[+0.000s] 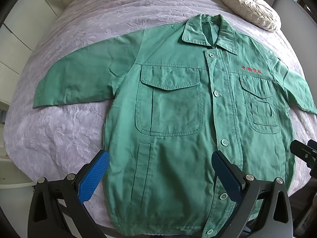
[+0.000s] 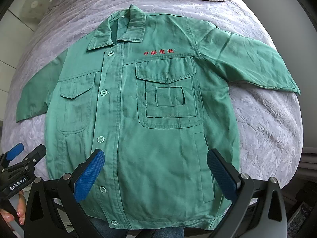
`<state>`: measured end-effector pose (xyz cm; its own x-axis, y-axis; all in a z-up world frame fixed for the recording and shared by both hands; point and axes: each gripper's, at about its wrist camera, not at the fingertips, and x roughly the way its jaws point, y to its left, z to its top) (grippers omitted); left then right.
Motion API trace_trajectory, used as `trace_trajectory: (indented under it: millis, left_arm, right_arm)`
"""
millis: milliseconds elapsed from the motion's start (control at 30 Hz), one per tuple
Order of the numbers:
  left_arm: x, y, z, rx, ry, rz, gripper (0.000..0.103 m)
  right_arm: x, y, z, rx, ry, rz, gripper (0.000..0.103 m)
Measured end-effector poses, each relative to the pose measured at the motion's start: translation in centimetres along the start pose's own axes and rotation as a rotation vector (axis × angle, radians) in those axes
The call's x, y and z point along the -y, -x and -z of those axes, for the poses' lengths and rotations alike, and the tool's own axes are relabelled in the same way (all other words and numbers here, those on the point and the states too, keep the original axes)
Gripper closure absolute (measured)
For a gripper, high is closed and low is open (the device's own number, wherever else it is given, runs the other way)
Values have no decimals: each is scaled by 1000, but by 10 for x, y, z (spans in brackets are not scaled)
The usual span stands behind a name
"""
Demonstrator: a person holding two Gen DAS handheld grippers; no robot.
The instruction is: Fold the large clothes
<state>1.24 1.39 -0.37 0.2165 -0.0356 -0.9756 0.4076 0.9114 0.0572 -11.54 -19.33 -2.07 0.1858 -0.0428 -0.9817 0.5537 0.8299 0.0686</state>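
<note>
Both grippers, left gripper (image 1: 158, 175) and right gripper (image 2: 156, 173), hang wide apart and empty at bottom of frame over the hem of the green jacket (image 1: 178, 103), spread flat mid-frame on the lilac bedspread (image 1: 69, 134), so folding looks unstarted; next likely means gripping a sleeve (image 1: 79, 83).

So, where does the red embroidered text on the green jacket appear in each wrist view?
Left wrist view: the red embroidered text sits right of centre, above the right-hand chest pocket.
Right wrist view: the text sits near the centre, upper part, above the pocket with a square patch.
Shared landmark: the collar, up and left of the text in both.
</note>
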Motion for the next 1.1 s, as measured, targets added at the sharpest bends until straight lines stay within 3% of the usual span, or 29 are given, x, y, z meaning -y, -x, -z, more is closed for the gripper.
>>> trace_trajectory:
  millis: [500,600,667,800,933,1100]
  left_arm:
    - [-14,-14,0,-19,13,22,0]
    - [-23,-19,-1,-19,29,56,0]
    - [-36,-25,-4,-7,58,105,0]
    - [-78,-43,-12,18,149,169,0]
    - [-149,-69,-28,91,270,170,0]
    - [-255,-106,-45,165,484,115,0]
  right_arm:
    - [-4,-4,-5,-5,-7,19,0]
    - [-8,-7,-7,-4,-7,10,0]
    - [-11,-8,-8,14,-14,-50,0]
    - [-22,-12,-12,75,-36,-224,0]
    - [-62,-38,-16,-11,22,-284,0]
    - [-112,-78,-13,-72,112,-279,0]
